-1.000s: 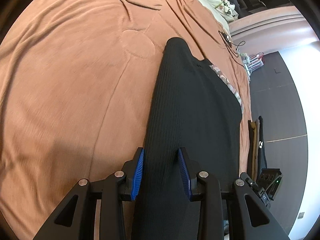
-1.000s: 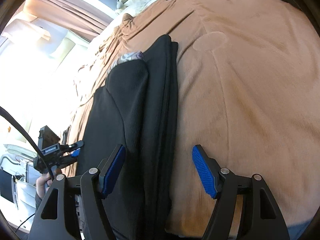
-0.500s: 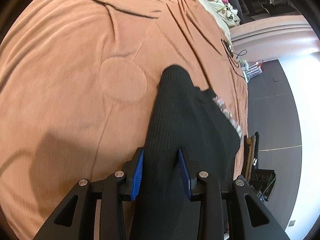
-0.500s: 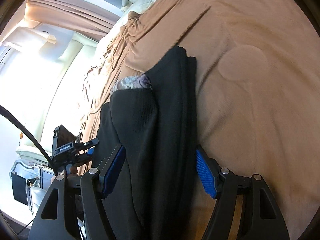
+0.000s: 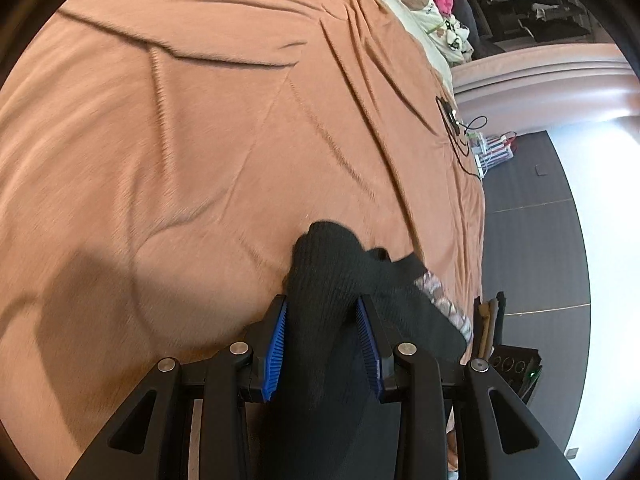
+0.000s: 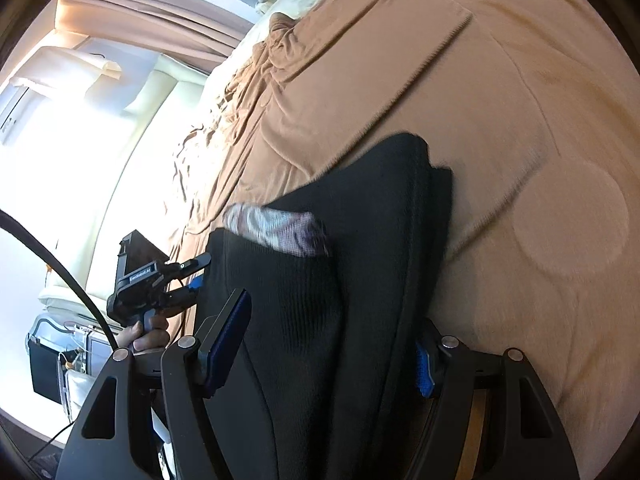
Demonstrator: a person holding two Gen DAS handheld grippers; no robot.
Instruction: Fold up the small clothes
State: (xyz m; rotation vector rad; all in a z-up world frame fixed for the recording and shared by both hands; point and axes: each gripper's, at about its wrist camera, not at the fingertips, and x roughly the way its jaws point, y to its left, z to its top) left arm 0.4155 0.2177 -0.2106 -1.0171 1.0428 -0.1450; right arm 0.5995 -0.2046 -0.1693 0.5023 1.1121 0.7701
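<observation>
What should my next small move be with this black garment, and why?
Probably close the right gripper on the black garment. The left gripper already pinches a bunched band of it, while the right fingers sit wide apart around the layered edge over the brown blanket, gripping nothing.

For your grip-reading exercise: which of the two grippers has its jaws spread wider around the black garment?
The right gripper: its blue pads stand far apart across the black garment. The left gripper pinches a narrow bunch.

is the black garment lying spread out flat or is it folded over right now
Folded over. The black garment shows stacked layers along its right edge, a patterned lining peeking between them, and the left tool grips a bunched end.
</observation>
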